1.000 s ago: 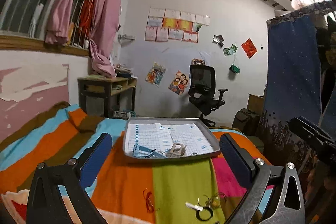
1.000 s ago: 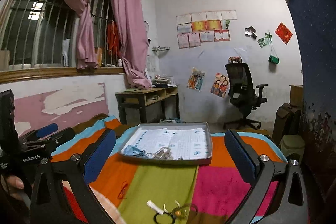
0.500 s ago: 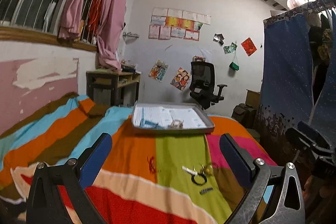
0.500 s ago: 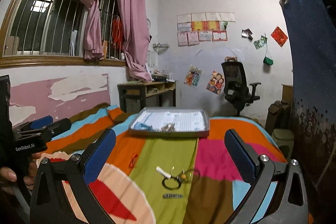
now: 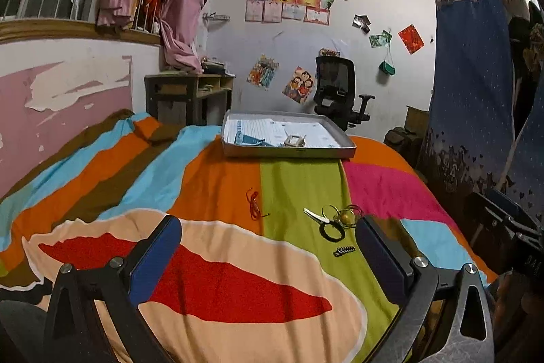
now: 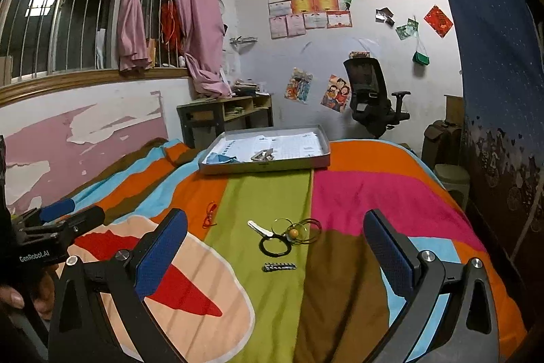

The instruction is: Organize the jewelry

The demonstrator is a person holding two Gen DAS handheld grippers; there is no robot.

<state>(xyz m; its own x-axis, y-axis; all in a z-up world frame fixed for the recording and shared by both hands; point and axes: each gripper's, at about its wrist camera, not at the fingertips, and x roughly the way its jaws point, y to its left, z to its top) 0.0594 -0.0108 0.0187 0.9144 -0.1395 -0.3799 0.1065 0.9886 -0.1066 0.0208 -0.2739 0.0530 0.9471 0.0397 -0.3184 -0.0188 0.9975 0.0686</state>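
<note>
Both grippers hang above the near end of the striped bedspread (image 6: 374, 193), the left gripper (image 5: 268, 247) and the right gripper (image 6: 275, 240) each with jaws spread wide and grasping nothing. Five loose pieces lie on the cover: one red string bracelet (image 6: 210, 215) off to the left, then clustered on the green stripe one white clip (image 6: 258, 228), one black hair tie (image 6: 274, 245), one tangle of thin wire bangles (image 6: 302, 232) with an orange bead, and one small dark comb clip (image 6: 279, 267) nearest. One grey tray (image 6: 265, 166) sits at the far end, holding a blue item and a metal clip, with bare cover all around the cluster and the bed's right edge well apart.
</note>
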